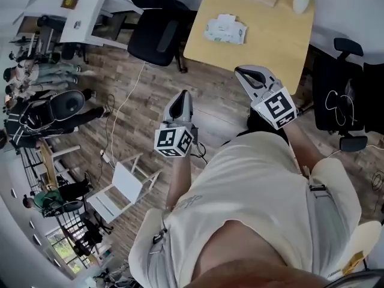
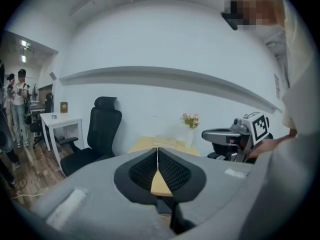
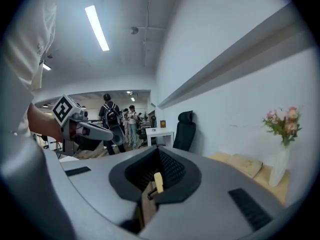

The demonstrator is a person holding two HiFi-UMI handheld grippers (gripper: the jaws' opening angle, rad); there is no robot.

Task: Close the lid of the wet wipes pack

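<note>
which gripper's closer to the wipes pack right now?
The right gripper: its tip is at the wooden table's near edge, short of the wet wipes pack. The left gripper is farther back, over the floor. Both are shut and empty.

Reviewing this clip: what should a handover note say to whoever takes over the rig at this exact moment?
Left gripper: shut, holding nothing, raised in the air short of the table.
Right gripper: shut, empty, raised near the table's near edge.
Wet wipes pack: lies on the wooden table ahead of both grippers, with neither gripper touching it. From this far, the lid's state cannot be made out.
Done: nothing visible.
Left: step in, reach the pack, check the lid and press it shut.
</note>
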